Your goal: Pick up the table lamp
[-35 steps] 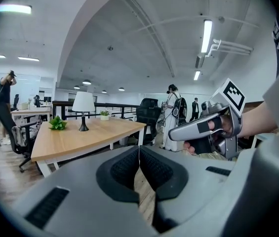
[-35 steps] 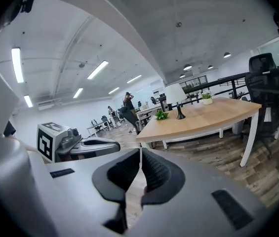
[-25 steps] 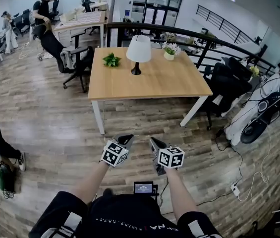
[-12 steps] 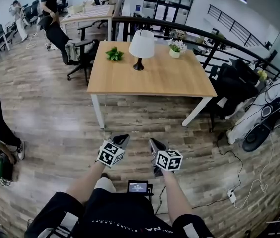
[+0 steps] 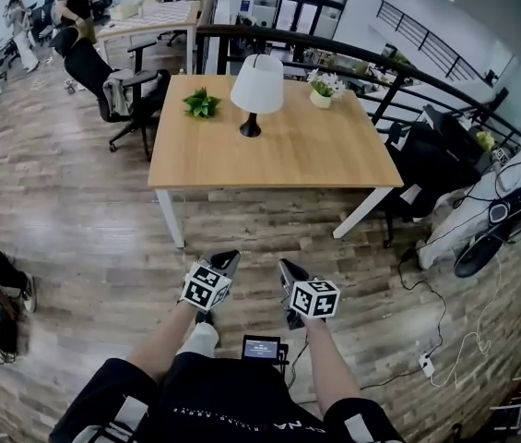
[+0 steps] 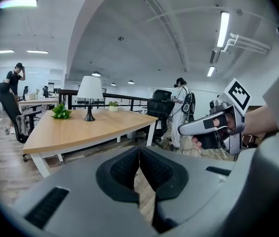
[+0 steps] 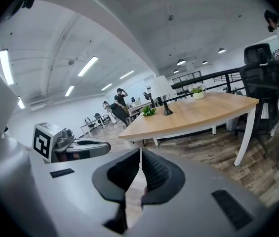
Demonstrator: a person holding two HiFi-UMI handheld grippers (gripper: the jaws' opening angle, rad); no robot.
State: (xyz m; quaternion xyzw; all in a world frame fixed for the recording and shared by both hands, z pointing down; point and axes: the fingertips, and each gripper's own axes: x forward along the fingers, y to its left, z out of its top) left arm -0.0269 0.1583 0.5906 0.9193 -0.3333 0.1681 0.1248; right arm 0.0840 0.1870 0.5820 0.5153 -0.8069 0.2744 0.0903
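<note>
Table lamp (image 5: 256, 90) stands straight up on the bench (image 5: 278, 160), far ahead of both jaws. It looks light but tippy, with a soft shade (image 5: 257, 81) that could dent, so grab the thin dark stem (image 5: 251, 116). Left gripper (image 6: 139, 154) and right gripper (image 7: 140, 157) have jaws pressed together, holding nothing

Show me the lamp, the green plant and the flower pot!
table lamp (image 5: 257, 83), head view, on its white shade.
green plant (image 5: 202, 105), head view, on its leaves.
flower pot (image 5: 320, 101), head view, on the white pot.
</note>
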